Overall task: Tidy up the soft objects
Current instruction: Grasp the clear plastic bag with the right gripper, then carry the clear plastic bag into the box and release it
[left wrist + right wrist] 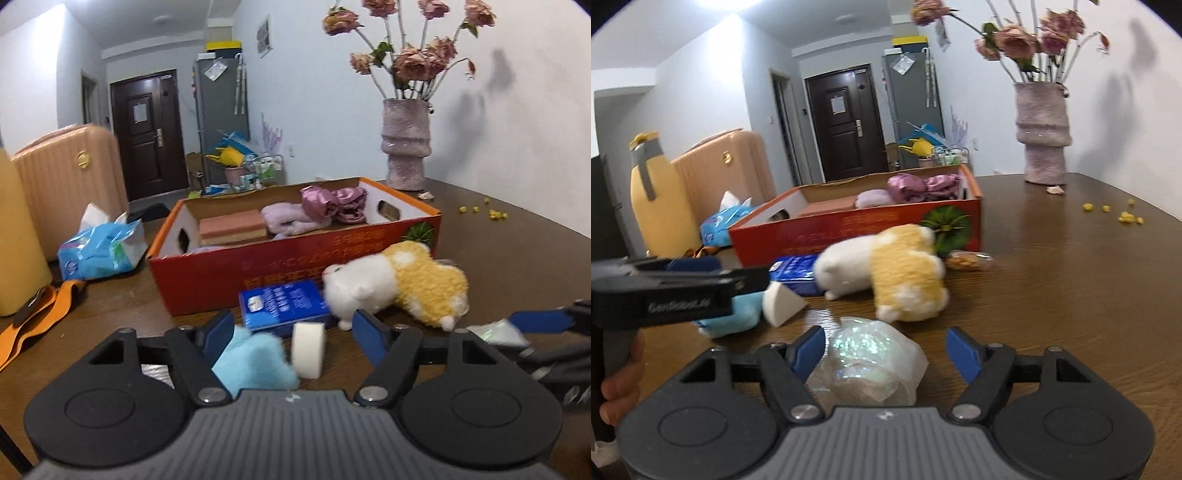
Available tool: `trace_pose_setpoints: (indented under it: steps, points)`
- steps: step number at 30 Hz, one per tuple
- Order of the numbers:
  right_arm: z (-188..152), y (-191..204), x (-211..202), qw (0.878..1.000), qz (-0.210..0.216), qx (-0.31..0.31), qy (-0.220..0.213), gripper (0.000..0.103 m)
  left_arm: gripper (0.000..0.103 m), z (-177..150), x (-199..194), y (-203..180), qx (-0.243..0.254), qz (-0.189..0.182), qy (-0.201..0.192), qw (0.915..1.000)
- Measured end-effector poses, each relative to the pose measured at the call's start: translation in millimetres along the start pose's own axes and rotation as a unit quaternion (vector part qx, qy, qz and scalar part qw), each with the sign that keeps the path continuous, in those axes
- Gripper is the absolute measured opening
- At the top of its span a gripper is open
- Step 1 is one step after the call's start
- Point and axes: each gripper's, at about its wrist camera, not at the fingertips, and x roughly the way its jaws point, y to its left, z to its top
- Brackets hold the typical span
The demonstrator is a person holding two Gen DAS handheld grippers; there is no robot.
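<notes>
On the brown table, my left gripper (293, 332) stands open around a light blue plush piece (255, 363) and a white wedge sponge (308, 350); its right pad is clear of both. My right gripper (886, 352) is open too, with a crinkly iridescent plastic bag (868, 365) lying between its fingers, close to the left pad and apart from the right one. Just beyond lie a white and yellow plush toy (399, 288) and a blue packet (284, 304). Behind them stands the red cardboard box (229, 273), holding a pink sponge block (232, 229), a lilac cloth (288, 218) and purple satin fabric (332, 203).
A pink vase of dried roses (406, 144) stands at the back right, with yellow crumbs (484, 210) near it. A blue tissue pack (99, 251), an orange strap (40, 317), a yellow bottle (661, 206) and a peach suitcase (70, 177) sit left. A snack packet (967, 260) lies beside the box.
</notes>
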Motion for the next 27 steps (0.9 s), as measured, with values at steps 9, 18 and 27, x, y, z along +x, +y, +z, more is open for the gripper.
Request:
trace_pose_setpoints:
  steps: [9,18,27]
  points:
    - [-3,-9,-12,1.000,0.023,0.002,-0.002,0.073,0.074,-15,-23,40,-0.071,0.023,0.025,0.9969]
    - [2,-37,-25,0.995,0.051,0.091,-0.007,0.062,0.070,-11,-22,-20,-0.097,-0.149,0.057,0.9825]
    - [-3,-43,-1,0.984,0.113,0.132,0.042,0.018,0.009,-22,10,-33,-0.173,-0.238,0.114,0.9490]
